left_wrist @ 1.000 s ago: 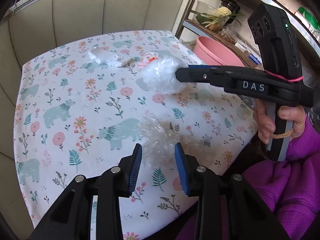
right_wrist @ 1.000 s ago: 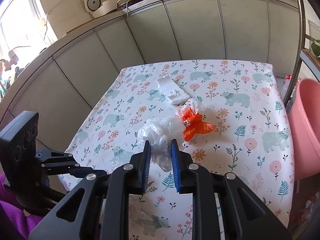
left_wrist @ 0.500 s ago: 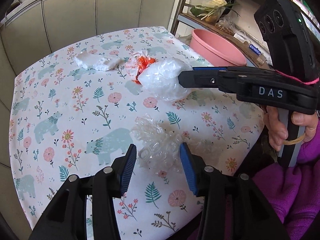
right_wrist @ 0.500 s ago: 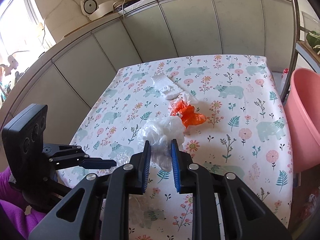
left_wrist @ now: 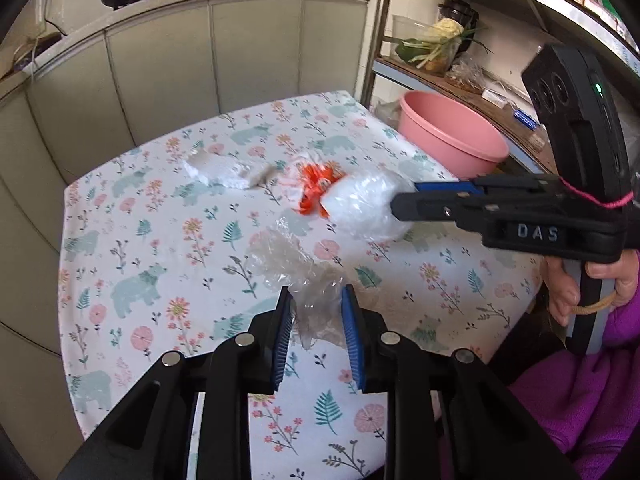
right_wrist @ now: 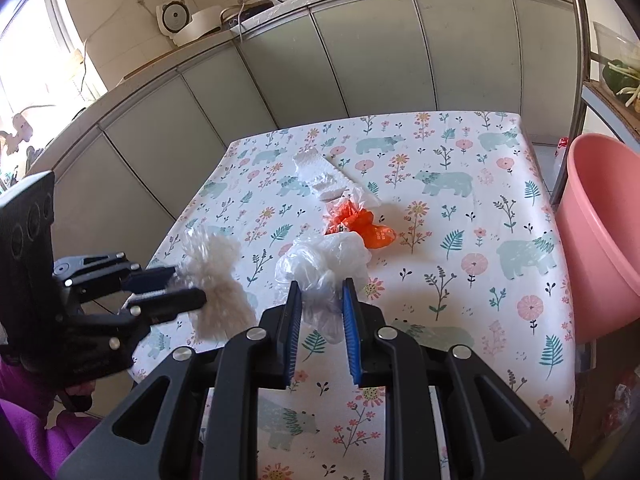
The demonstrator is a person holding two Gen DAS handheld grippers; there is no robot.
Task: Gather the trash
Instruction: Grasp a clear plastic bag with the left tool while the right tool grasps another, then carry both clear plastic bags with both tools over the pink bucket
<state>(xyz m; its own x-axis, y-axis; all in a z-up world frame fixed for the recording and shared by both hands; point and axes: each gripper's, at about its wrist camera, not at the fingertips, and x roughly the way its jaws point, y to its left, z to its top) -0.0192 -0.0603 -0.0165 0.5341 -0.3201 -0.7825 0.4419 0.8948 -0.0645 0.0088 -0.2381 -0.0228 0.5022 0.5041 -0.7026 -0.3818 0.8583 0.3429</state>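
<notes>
Crumpled clear wrap (left_wrist: 304, 280) is caught between the closing left gripper (left_wrist: 316, 320) jaws; white bag (right_wrist: 324, 268) is clamped by right gripper (right_wrist: 320, 312).

Both wrist fisheyes look steeply down, close over the floral table (left_wrist: 160, 240) (shared), each seeing the other's gripper.

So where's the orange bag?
The orange bag lies mid-table in the right wrist view, between the white tissue wad behind it and the white plastic bag held in the right gripper.
</notes>
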